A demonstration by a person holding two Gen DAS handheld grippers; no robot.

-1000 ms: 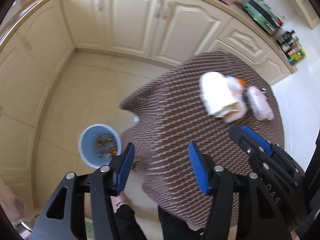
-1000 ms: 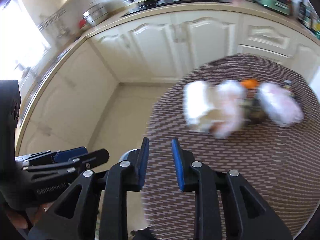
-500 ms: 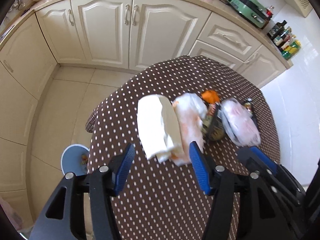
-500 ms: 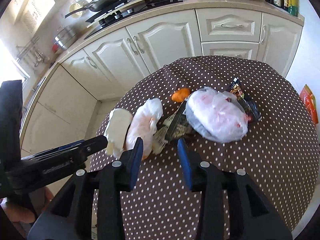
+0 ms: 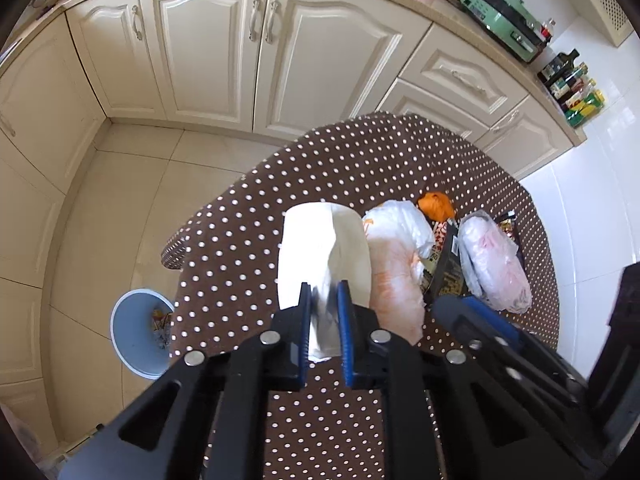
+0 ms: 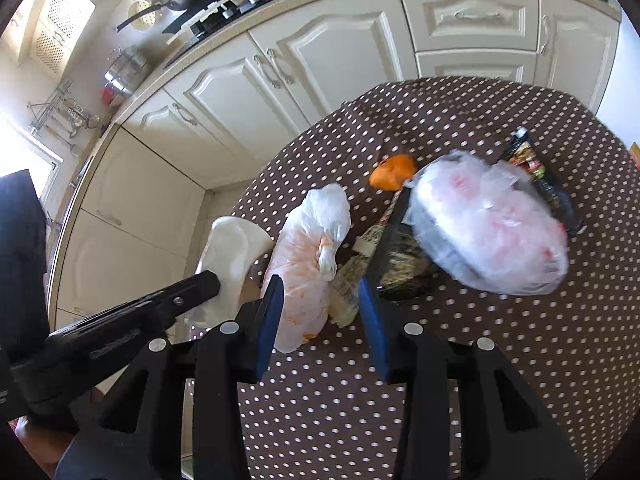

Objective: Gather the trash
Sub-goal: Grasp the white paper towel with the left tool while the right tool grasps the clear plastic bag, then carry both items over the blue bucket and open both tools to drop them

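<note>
Trash lies on a round table with a brown dotted cloth (image 5: 320,168). My left gripper (image 5: 324,292) is shut on the near edge of a white folded paper wad (image 5: 316,240), which also shows in the right wrist view (image 6: 232,252). My right gripper (image 6: 320,296) is open, its fingers on either side of the near end of an orange-stained white plastic bag (image 6: 308,256). Further right lie a dark snack wrapper (image 6: 384,256), an orange peel (image 6: 394,176) and a clear bag with pink print (image 6: 488,228). A blue bin (image 5: 140,332) stands on the floor to the left of the table.
Cream kitchen cabinets (image 5: 248,48) run behind the table, with a counter holding a green appliance (image 5: 506,20) and bottles (image 5: 572,84). A tiled floor (image 5: 120,208) lies between the cabinets and the table. A black wrapper (image 6: 548,184) lies behind the clear bag.
My left gripper has closed on the white paper wad. My right gripper has opened wider and moved in around the stained bag. Both views have come closer to the table.
</note>
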